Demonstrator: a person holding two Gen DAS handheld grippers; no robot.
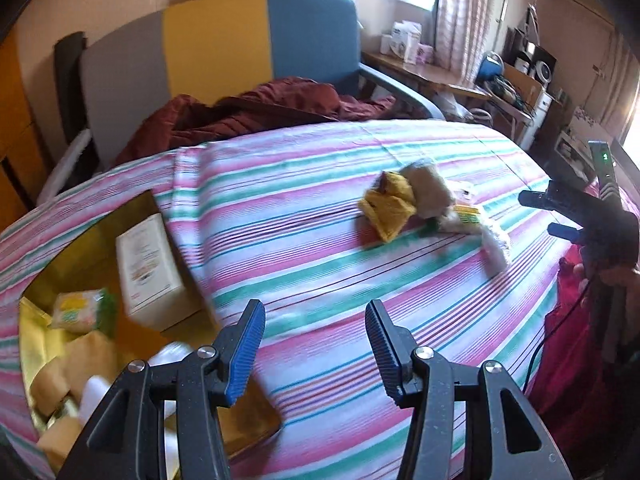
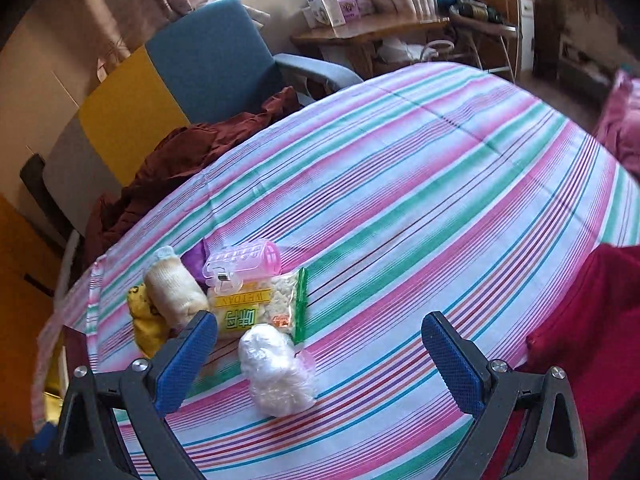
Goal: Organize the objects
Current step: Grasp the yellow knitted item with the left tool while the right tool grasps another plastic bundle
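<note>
A small pile lies on the striped bedspread [image 2: 400,168]. In it are a pink plastic case [image 2: 244,260], a beige rolled cloth [image 2: 174,292], a yellow cloth [image 2: 146,320], a yellow-green snack pack [image 2: 256,308] and a white crumpled plastic bag [image 2: 276,372]. My right gripper [image 2: 318,320] hovers open just above the white bag, holding nothing. In the left wrist view the pile [image 1: 420,204] lies further off, and my left gripper [image 1: 316,312] is open and empty over the bedspread. Beside it stands a golden box [image 1: 72,248] holding a white carton [image 1: 150,268] and a snack pack [image 1: 80,312]. The right gripper [image 1: 540,216] shows at the right edge.
A chair with a grey, yellow and blue back [image 1: 216,48] stands behind the bed, with a maroon garment [image 1: 240,112] heaped in front of it. A cluttered wooden desk [image 2: 368,28] is by the window. A red cloth [image 2: 580,340] lies at the bed's right edge.
</note>
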